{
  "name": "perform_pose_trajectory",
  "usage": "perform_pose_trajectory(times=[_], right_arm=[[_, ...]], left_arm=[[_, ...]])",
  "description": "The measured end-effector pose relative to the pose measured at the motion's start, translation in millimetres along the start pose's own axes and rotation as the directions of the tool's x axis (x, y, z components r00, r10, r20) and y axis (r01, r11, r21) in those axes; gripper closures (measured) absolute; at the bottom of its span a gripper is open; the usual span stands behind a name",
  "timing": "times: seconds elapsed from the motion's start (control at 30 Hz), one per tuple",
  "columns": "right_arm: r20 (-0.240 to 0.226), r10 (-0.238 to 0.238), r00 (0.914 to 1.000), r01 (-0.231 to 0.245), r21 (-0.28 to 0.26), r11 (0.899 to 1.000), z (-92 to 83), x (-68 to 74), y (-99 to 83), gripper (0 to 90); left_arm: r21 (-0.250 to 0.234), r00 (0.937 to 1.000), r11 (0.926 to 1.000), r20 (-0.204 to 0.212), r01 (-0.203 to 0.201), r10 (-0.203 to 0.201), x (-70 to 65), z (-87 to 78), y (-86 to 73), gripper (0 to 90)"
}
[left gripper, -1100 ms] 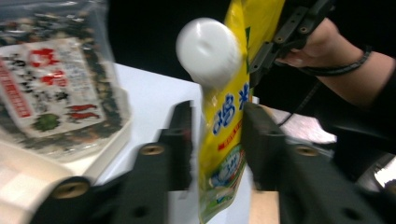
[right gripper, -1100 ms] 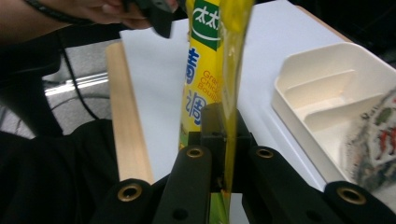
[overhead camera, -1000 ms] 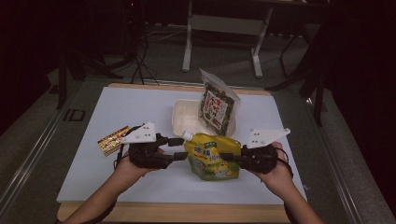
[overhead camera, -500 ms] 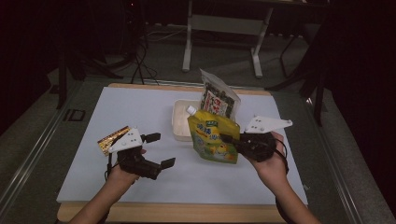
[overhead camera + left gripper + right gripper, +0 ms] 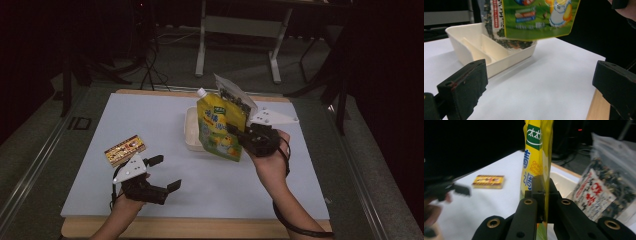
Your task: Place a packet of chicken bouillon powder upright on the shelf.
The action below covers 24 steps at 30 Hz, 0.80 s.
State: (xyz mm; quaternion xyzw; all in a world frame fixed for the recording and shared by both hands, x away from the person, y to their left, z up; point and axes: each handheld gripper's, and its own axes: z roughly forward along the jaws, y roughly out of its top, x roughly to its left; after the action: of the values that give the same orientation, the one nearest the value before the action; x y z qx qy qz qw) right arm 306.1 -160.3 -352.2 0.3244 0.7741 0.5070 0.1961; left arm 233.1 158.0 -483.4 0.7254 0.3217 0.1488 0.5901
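The right gripper (image 5: pixel 239 136) is clamped on the edge of the yellow spouted plastic pouch (image 5: pixel 218 126), held upright just over the white divided plastic tray (image 5: pixel 190 131). Soft and slippery, the pouch is probably best gripped by its stiff seam. The left gripper (image 5: pixel 164 173), near the tray, is wide open and empty.

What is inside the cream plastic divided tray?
The cream plastic divided tray holds a clear bag of dark dried seaweed leaning in its far compartment; the near compartments look bare. The raised yellow spouted pouch hides the rest.
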Motion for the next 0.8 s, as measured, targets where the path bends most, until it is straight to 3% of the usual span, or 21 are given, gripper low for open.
perform_pose_trajectory(times=[0.07,0.1,0.2,0.3,0.4,0.47,0.6,0.7,0.8], right_arm=[[0.049,0.008,0.9987,-0.008,-0.007,1.0,6.2,2.3,2.0,90.0],[0.049,0.008,0.9987,-0.008,-0.007,1.0,6.2,2.3,2.0,90.0],[0.117,0.048,0.992,-0.046,-0.023,0.999,20.4,4.2,4.1,90.0],[0.14,0.085,0.9865,-0.082,-0.028,0.996,32.6,4.6,4.4,90.0],[0.189,0.1,0.9768,-0.095,-0.036,0.995,46.5,6.6,4.6,90.0],[0.232,0.085,0.969,-0.079,-0.038,0.996,54.7,9.1,5.1,90.0],[0.245,0.131,0.9608,-0.122,-0.051,0.991,67.7,11.6,6.3,90.0],[0.259,0.138,0.956,-0.131,-0.045,0.99,76.9,12.0,7.1,90.0],[0.294,0.138,0.9458,-0.134,-0.035,0.99,85.4,10.4,7.3,90.0]], left_arm=[[-0.003,0.9998,1.0,-0.017,-0.007,0.007,0.2,-0.2,-3.7,0.3],[-0.003,0.9998,1.0,-0.017,-0.007,0.007,0.2,-0.2,-3.7,0.3],[-0.011,0.9994,0.9998,-0.032,-0.014,0.013,0.2,-1.3,-6.0,0.3],[-0.013,0.9991,0.9997,-0.038,-0.021,0.02,0.4,-2.6,-6.4,0.3],[-0.012,0.9991,0.9998,-0.04,-0.016,0.015,1.6,-3.2,-7.5,0.3],[-0.014,0.999,0.9999,-0.044,-0.009,0.008,2.2,-3.4,-8.8,0.3],[0.01,0.9997,0.9999,-0.026,-0.005,0.005,3.3,-2.2,-10.1,0.3],[0.01,0.9989,0.9995,-0.035,-0.031,0.031,1.3,-2.2,-11.0,0.3],[0.0,0.9984,0.9994,-0.044,-0.035,0.035,1.4,-3.2,-10.8,0.3]])
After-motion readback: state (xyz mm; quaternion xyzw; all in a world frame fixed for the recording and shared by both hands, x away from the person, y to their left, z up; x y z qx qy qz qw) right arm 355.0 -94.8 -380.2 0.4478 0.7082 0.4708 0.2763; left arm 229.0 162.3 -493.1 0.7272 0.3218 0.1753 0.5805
